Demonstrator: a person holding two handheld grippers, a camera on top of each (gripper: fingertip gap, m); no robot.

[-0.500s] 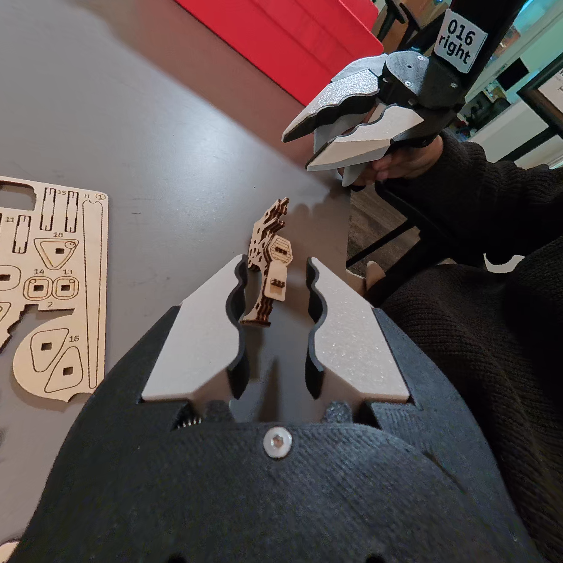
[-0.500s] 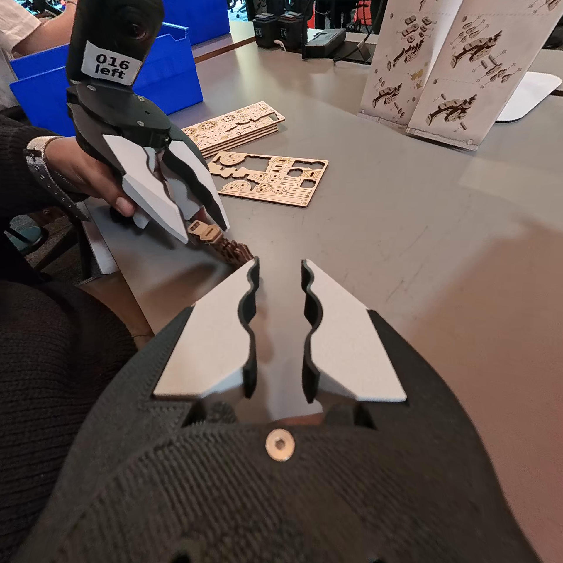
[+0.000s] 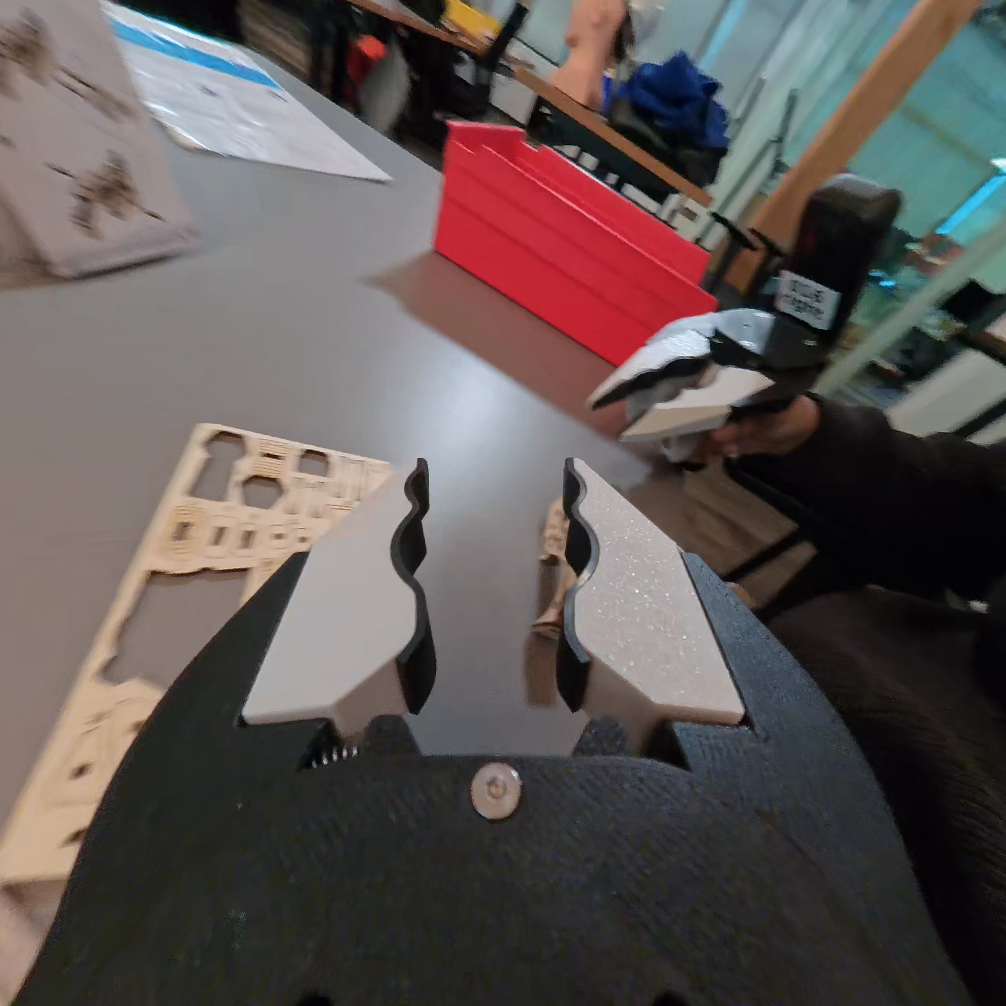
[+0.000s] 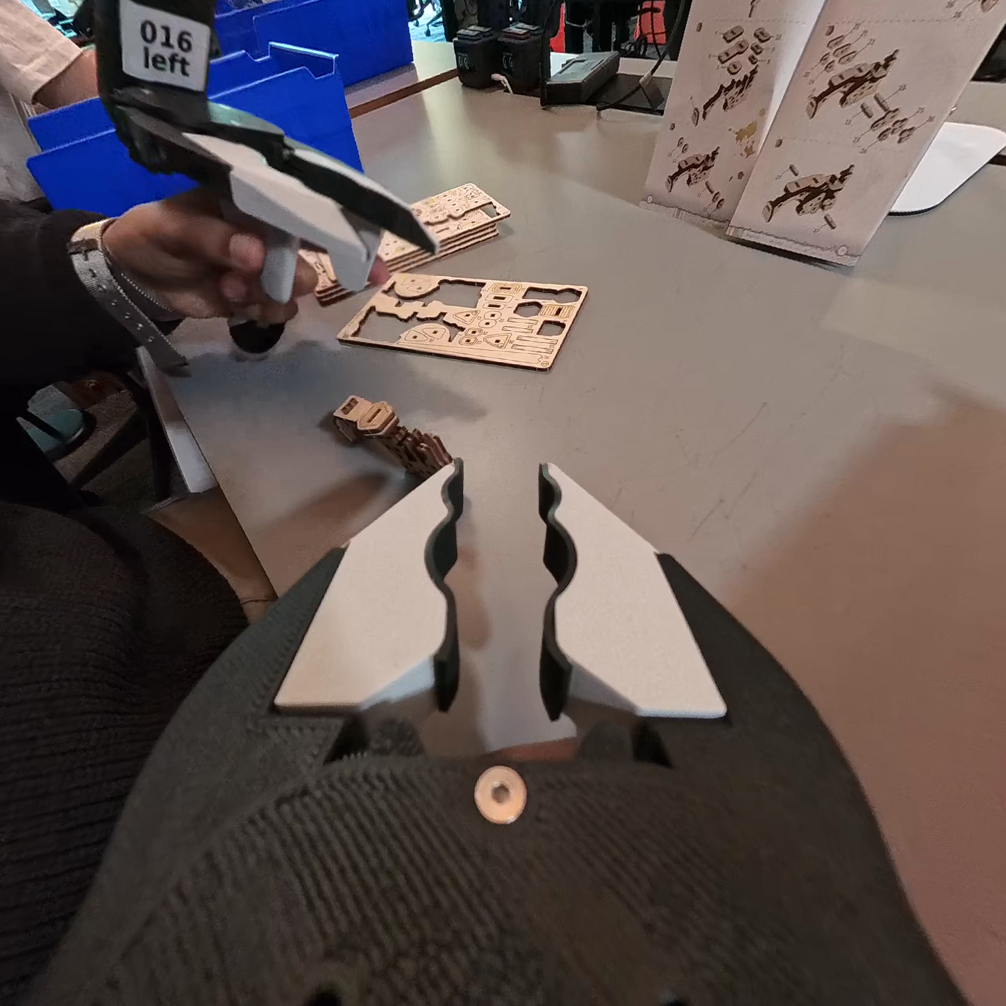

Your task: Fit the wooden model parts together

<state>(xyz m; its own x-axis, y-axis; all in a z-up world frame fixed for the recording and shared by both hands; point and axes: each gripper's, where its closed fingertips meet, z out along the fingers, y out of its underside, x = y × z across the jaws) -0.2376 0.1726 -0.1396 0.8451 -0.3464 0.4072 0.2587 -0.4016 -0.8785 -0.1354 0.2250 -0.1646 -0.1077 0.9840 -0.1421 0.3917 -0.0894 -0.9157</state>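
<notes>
Hovered spread and empty, left gripper and right gripper, leaving half-built wooden model near worktop edge for re-gripping.

1. A red bin stood on the grey table.
2. Blue bins sat at the far left edge.
3. Black devices stood behind.

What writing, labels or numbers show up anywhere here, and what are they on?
I do not repeat writing; this is where it stands.
Sharp white sticker on the left gripper: clearly printed.
Smeared white sticker on the right gripper: blurred.
Flat pale wooden parts sheet: tiny engraved marks, too small.
Standing white instruction sheets: mostly drawings.
Flat white-and-blue paper: blurred.
</notes>
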